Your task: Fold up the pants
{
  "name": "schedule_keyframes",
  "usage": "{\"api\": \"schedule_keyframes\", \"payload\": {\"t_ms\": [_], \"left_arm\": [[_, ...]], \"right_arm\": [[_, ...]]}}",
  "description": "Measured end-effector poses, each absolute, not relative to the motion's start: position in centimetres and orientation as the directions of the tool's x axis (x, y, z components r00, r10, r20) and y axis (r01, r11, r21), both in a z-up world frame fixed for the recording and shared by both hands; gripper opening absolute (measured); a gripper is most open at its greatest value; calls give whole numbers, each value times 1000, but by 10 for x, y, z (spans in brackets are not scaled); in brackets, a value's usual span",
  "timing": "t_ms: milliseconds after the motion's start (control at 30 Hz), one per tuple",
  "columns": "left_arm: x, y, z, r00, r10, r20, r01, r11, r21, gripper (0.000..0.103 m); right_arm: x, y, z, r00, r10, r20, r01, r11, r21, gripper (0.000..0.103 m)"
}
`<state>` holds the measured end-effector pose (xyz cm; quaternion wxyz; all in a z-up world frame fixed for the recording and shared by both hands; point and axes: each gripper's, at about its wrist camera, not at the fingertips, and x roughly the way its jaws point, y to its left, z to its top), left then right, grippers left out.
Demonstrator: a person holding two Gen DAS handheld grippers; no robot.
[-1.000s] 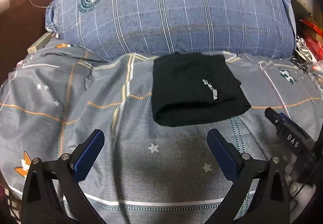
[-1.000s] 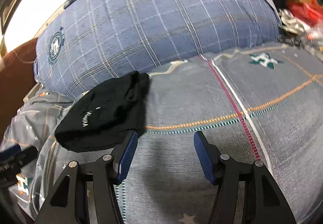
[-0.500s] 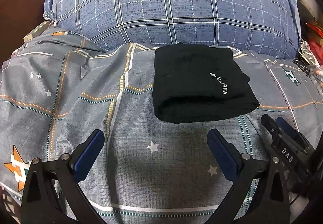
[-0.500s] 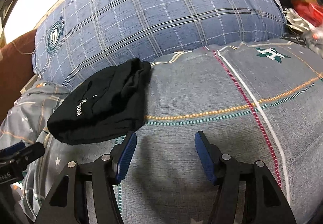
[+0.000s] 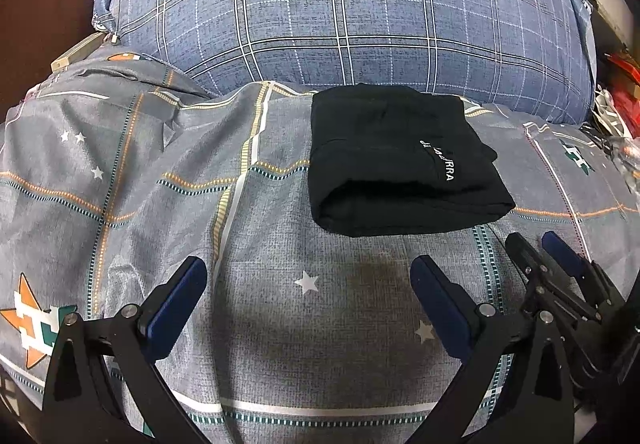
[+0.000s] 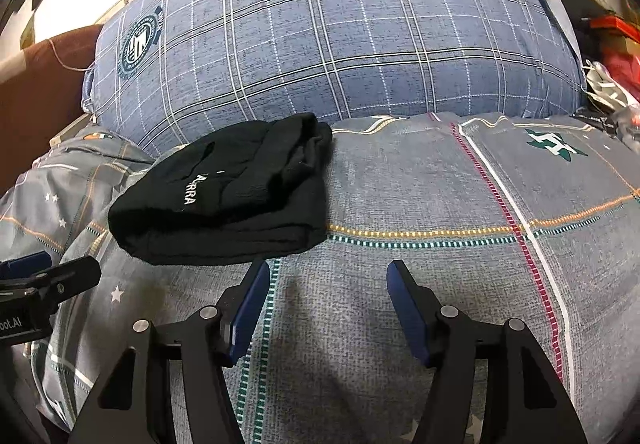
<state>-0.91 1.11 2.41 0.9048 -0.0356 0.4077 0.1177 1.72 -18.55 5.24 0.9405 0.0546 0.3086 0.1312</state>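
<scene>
Black pants point(image 5: 396, 160) folded into a thick, compact rectangle, rounded fold edge nearest the cameras, white lettering ending in "RRA" on top. Lay on the grey patterned bedsheet point(image 5: 256, 324), far edge touching the blue plaid pillow point(image 5: 360, 12). Looked lumpier from the right wrist view, layers bunched at the far right corner. Left gripper point(image 5: 308, 296) spread wide and empty, held above the sheet just short of the pants' near edge. Right gripper point(image 6: 328, 300) likewise wide apart, gripping nothing, left fingertip near the pants' front right corner. Clutter of red and white items point(image 6: 616, 72) beside the pillow; could not tell what they were.
</scene>
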Motion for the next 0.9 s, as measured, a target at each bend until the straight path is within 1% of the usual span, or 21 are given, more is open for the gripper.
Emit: {"api": "schedule_keyframes", "payload": {"t_ms": [267,367,400,433,467,500,533,600,700,800,900], "left_arm": [[-13,12,26,643,189,-742,-255,967,25,102],[-19,10,31,665,219,-714,-272,961,41,102],[-23,10,36,680,236,-695,-284,958,47,102],[-31,11,44,712,266,-650,-309,950,50,102],[-41,12,53,748,293,-596,-331,942,48,102],[-55,11,66,794,324,-514,-353,935,45,102],[-64,10,77,821,341,-459,-362,931,44,103],[-75,10,94,838,363,-408,-383,923,35,103],[-79,12,108,835,375,-403,-398,917,28,103],[-74,15,109,833,320,-451,-344,938,29,103],[-67,24,93,794,308,-525,-343,939,33,103]], "right_arm": [[10,-176,50,771,292,-567,-244,956,161,63],[8,-173,50,770,298,-564,-256,954,154,63],[6,-172,50,771,300,-562,-261,954,150,63],[4,-170,50,771,303,-560,-265,953,150,63],[2,-169,51,771,309,-557,-272,950,151,63],[-1,-167,52,771,318,-552,-283,947,150,63],[-4,-165,53,773,321,-547,-290,946,145,63],[-10,-161,56,784,321,-532,-299,945,130,63],[-15,-157,58,789,321,-524,-307,945,116,63],[-17,-155,56,778,329,-536,-313,942,124,63],[-21,-149,55,776,328,-538,-324,940,105,63]]}}
